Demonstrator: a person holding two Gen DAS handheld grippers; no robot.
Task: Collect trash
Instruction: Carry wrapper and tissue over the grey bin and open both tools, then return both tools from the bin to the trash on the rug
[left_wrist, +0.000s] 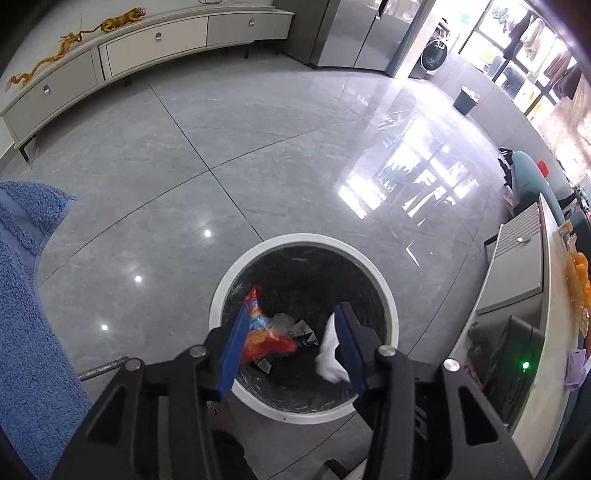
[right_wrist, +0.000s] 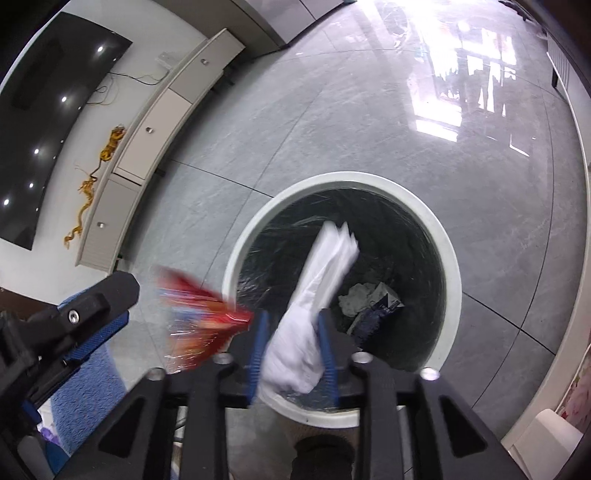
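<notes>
The left gripper (left_wrist: 291, 347) has its jaws partly apart, and the red wrapper (left_wrist: 264, 332) lies just at the inner face of the blue pad at 9 o'clock; whether that pad touches it I cannot tell. The right gripper (right_wrist: 293, 347) has narrow jaws with the white bag (right_wrist: 314, 306) between them; the pads seem not to press it, and the bag is blurred. Its long axis runs toward 1 o'clock, over the mouth of the trash bin (right_wrist: 448, 254). Both pieces are already above the bin, so I judge the coming move is only a release straight down. The right jaws are nearer the middle; in the right wrist view the wrapper (right_wrist: 207, 317) hangs near the rim at 9 o'clock
</notes>
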